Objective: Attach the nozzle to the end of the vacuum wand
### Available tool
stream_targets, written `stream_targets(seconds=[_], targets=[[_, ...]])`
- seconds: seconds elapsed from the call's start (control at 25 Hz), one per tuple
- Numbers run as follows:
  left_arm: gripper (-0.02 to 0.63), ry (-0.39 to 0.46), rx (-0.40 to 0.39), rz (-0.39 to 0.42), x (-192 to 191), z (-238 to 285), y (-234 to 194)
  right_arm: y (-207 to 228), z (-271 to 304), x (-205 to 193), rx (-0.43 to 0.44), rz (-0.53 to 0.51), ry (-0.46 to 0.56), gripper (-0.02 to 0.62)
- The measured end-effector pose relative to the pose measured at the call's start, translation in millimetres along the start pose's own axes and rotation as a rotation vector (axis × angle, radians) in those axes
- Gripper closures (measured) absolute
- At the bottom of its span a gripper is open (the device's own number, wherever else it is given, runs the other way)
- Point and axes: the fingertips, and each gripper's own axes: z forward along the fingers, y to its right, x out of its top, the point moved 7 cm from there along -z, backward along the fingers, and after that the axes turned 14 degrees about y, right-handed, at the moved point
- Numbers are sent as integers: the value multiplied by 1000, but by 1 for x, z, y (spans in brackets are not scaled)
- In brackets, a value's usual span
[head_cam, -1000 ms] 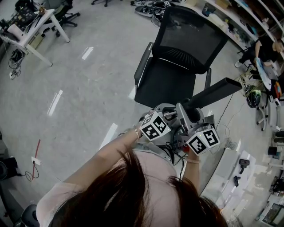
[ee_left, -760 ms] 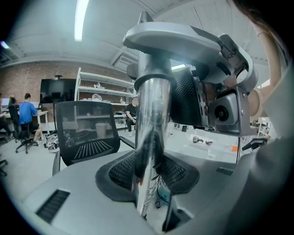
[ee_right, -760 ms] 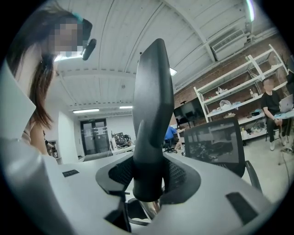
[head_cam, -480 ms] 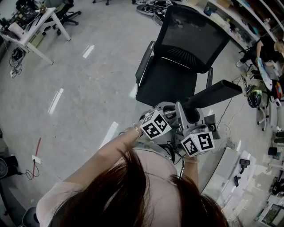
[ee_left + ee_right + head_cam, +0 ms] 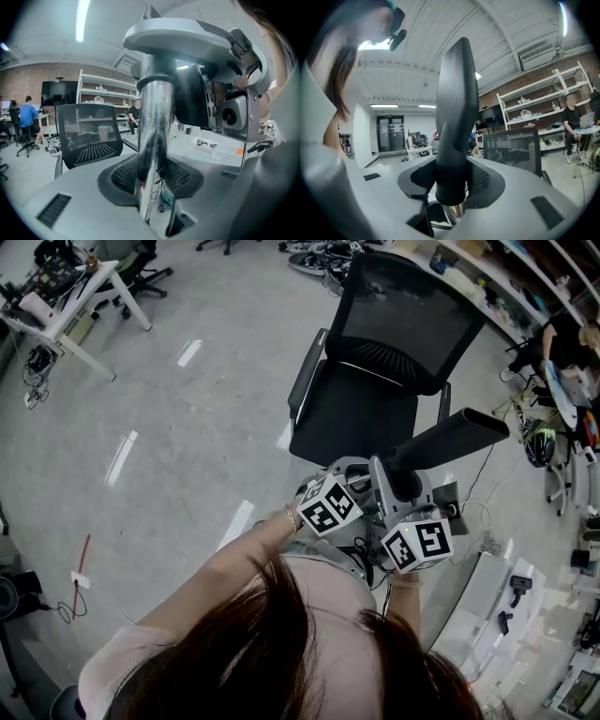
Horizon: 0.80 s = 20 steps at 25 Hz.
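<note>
A long black nozzle (image 5: 450, 441) sticks out up and to the right from between my two grippers, held close in front of the person's chest. My right gripper (image 5: 405, 486) is shut on the nozzle (image 5: 457, 117), whose round socket end sits between its pads (image 5: 483, 180). Just below that socket shows the shiny end of the vacuum wand (image 5: 453, 212). My left gripper (image 5: 349, 479) is shut on the chrome wand (image 5: 154, 140), which stands upright between its pads (image 5: 180, 176). How deep the wand sits in the socket is hidden.
A black mesh office chair (image 5: 375, 362) stands right ahead of the grippers. A white desk (image 5: 66, 306) is at the far left, a red strip (image 5: 77, 563) lies on the floor, and cluttered shelves, cables and a seated person (image 5: 562, 343) fill the right side.
The right gripper has rolled a little, its marker cube shifting slightly left. The left gripper and the wand have stayed put.
</note>
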Motion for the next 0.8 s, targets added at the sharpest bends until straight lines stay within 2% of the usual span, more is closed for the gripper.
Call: stream_targets(seconds=[0.2, 0.4, 0.64, 0.8], targets=[[454, 6, -5, 3, -1, -2, 2, -1, 0, 2, 35, 25, -67, 417], [454, 11, -5, 1, 0, -4, 2, 4, 0, 7, 114, 77, -148, 417], [454, 8, -4, 0, 1, -5, 3, 3, 1, 9, 127, 56, -199, 417], [454, 6, 1, 3, 2, -5, 2, -3, 5, 10, 103, -18, -245, 419]])
